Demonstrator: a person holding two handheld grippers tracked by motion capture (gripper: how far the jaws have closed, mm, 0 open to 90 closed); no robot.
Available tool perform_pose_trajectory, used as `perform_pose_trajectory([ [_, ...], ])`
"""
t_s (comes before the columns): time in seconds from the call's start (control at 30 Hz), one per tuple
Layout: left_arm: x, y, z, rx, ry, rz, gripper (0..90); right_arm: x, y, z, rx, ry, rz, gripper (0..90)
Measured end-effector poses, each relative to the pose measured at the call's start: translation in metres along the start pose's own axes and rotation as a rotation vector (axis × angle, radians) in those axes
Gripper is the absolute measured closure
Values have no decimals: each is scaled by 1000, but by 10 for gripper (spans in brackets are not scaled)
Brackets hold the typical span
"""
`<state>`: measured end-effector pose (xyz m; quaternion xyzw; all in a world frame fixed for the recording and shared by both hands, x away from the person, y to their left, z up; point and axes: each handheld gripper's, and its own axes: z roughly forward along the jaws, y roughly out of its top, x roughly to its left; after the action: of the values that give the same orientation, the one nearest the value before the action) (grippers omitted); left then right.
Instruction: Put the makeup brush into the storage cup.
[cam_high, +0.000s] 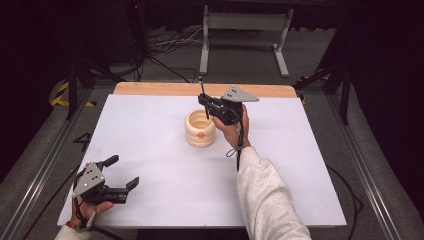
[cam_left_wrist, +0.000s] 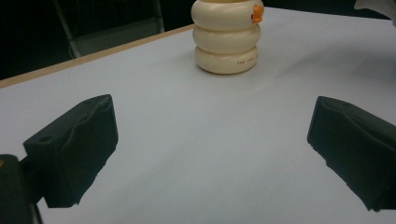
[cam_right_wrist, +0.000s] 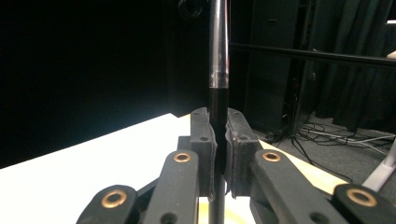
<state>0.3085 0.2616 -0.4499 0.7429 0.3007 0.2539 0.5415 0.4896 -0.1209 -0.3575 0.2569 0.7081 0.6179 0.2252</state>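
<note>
Your right tool (cam_high: 204, 102) is pinching a thin dark rod (cam_right_wrist: 218, 70), its pads pressed against it from both sides; in the right gripper view the rod stands upright between the jaws, black at the grip and shiny metal higher up. In the high view the rod (cam_high: 202, 92) sticks up just behind the far rim of the cream holder (cam_high: 200, 129), with the tool held over the holder's far right side. Whether the rod's lower end is inside the holder you cannot tell. The holder is a stack of three rounded rings with a small orange mark on its near side, and it stands around the middle of the table (cam_high: 165, 170), somewhat nearer the far edge. Your right hand (cam_high: 232, 127) sits just right of the holder, the grey sleeve running back to the near edge. Your left tool (cam_high: 122, 172) rests near the near left corner, well apart from the holder, its jaws spread wide with bare table between them; in the left gripper view the holder (cam_left_wrist: 227, 39) stands farther off, ahead of those jaws.
</note>
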Motion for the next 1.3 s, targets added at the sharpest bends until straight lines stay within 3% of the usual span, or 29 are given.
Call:
perform_pose_trajectory([
  [0.5,1,1,2,3,-5,3,35,1,-23,15,28,17,30,841],
  [1.3,0,1,1,13,-1,8,37,-1,-45,5,49,4,59,840],
])
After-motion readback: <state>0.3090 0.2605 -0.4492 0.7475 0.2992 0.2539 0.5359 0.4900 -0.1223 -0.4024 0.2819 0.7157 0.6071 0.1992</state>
